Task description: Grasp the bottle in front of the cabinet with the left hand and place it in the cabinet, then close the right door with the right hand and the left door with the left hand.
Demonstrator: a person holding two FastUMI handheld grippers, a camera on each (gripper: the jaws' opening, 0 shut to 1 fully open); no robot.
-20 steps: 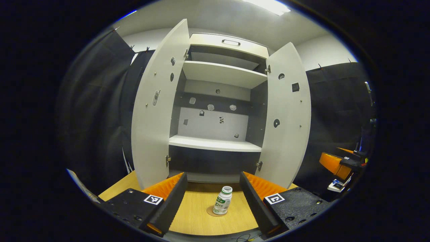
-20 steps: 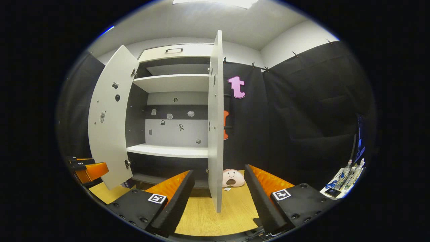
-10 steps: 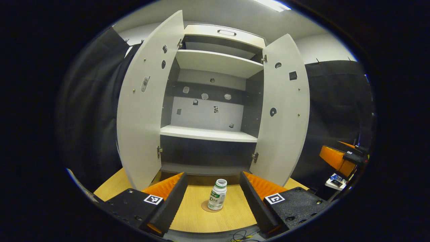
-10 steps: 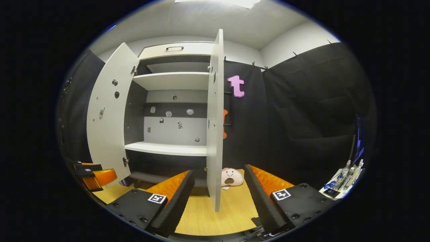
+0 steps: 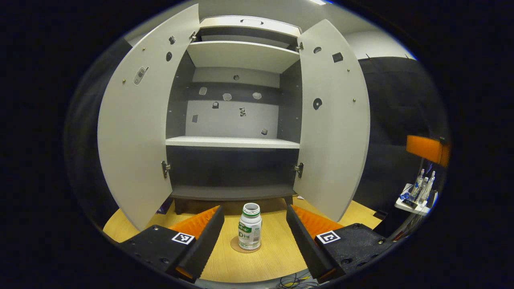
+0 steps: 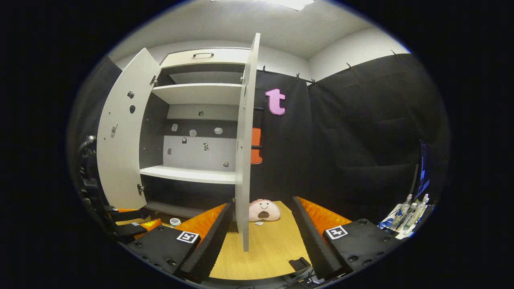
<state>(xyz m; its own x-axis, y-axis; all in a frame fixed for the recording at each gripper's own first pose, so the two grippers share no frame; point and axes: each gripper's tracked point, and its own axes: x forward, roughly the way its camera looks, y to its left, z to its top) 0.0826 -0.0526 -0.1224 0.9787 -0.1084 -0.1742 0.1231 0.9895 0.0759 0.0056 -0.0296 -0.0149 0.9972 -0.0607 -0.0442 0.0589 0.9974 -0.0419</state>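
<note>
Left gripper view has changed most over the last second: you have brought the left gripper (image 5: 253,235) lower and nearer, so the cabinet now fills more of the picture and the bottle (image 5: 249,232) sits larger between your fingers.

Going left to right there: the left door (image 5: 134,128) stands wide open, the cabinet (image 5: 233,142) shows its middle shelf and a dark bottom shelf with nothing on them, and the right door (image 5: 335,120) is swung open as well. The bottle stands upright on a round coaster (image 5: 236,247) near the tabletop's (image 5: 277,257) front edge, in front of the cabinet. Your fingers are spread wide, one on each side of the bottle and well clear of it, so nothing is gripped yet. I judge you are on the approach to the first grasp; a little more advance should bring the pads level with the bottle's body before you squeeze.

Right gripper view has shifted only slightly. At its left edge your left gripper (image 6: 130,220) shows low by the tabletop, with the bottle's cap (image 6: 175,221) just beside it. The right door's edge (image 6: 243,160) stands between the spread fingers of the right gripper (image 6: 261,237), touching neither. A pink plush toy (image 6: 264,209) lies behind it.
</note>
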